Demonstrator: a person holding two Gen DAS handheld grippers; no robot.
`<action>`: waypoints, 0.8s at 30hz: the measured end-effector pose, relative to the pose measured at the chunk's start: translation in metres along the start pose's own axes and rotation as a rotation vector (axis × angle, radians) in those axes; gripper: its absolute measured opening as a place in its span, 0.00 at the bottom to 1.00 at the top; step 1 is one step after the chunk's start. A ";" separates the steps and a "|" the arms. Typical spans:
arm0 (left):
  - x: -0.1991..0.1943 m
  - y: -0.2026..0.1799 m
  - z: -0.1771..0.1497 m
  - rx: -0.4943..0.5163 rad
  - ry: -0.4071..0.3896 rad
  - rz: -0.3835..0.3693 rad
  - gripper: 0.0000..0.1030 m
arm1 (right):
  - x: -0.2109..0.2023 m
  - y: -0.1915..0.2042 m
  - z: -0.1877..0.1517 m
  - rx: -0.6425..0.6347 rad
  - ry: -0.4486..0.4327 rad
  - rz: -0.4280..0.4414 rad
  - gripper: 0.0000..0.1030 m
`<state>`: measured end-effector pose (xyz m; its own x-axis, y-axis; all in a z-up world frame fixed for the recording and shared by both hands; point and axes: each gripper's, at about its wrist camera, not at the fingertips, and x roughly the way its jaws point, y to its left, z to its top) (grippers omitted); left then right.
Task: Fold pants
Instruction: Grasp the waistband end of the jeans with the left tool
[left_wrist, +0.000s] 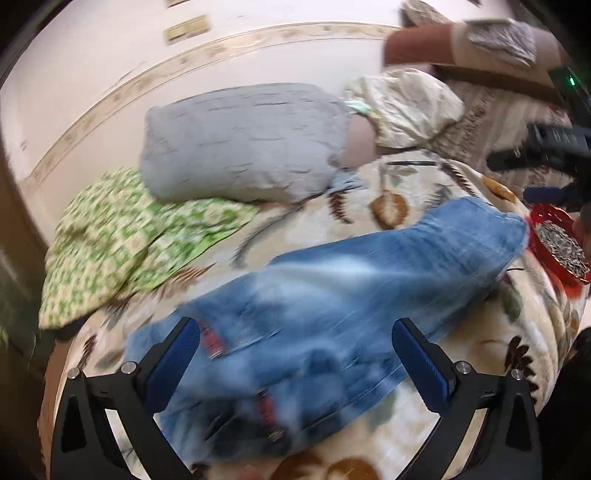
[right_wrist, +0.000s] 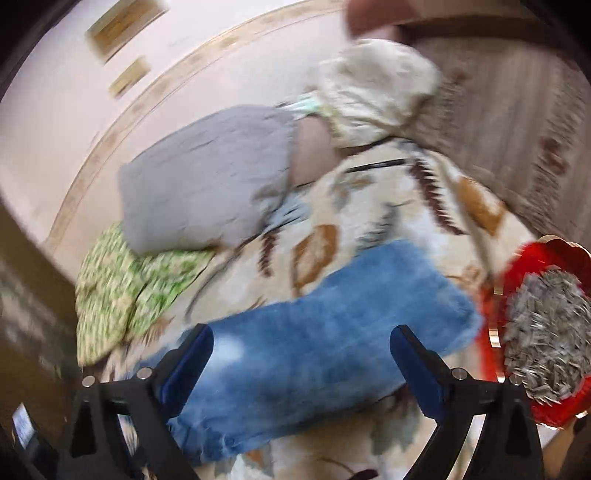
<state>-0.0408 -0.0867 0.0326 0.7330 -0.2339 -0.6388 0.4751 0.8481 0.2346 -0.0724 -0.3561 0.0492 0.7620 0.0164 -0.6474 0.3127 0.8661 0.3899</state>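
Observation:
Blue jeans (left_wrist: 354, 288) lie folded lengthwise on a leaf-patterned blanket (left_wrist: 406, 184), waist end near me and legs running to the upper right. My left gripper (left_wrist: 295, 328) hovers over the waist end, jaws wide apart, nothing between the blue pads. In the right wrist view the jeans (right_wrist: 317, 332) stretch from lower left to the right, and my right gripper (right_wrist: 302, 336) hangs above them, open and empty. The right-hand tool (left_wrist: 554, 144) shows at the far right edge of the left wrist view. Both views are motion-blurred.
A grey pillow (left_wrist: 243, 144) and a cream pillow (left_wrist: 402, 107) lie at the back by the wall. A green patterned cloth (left_wrist: 122, 236) is bunched at the left. A red bowl of sunflower seeds (right_wrist: 543, 339) sits just past the jeans' leg end.

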 end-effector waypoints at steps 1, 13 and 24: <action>-0.003 0.011 -0.006 -0.017 0.010 0.012 1.00 | 0.005 0.011 -0.006 -0.050 0.012 0.006 0.95; 0.003 0.106 -0.074 -0.310 0.123 0.008 1.00 | 0.066 0.101 -0.078 -0.516 0.101 0.174 0.95; 0.052 0.144 -0.077 -0.695 0.189 -0.162 1.00 | 0.059 0.111 -0.102 -0.709 0.078 0.245 0.95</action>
<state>0.0283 0.0595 -0.0234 0.5540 -0.3491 -0.7558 0.1061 0.9300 -0.3518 -0.0506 -0.2079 -0.0124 0.7118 0.2627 -0.6513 -0.3207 0.9467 0.0314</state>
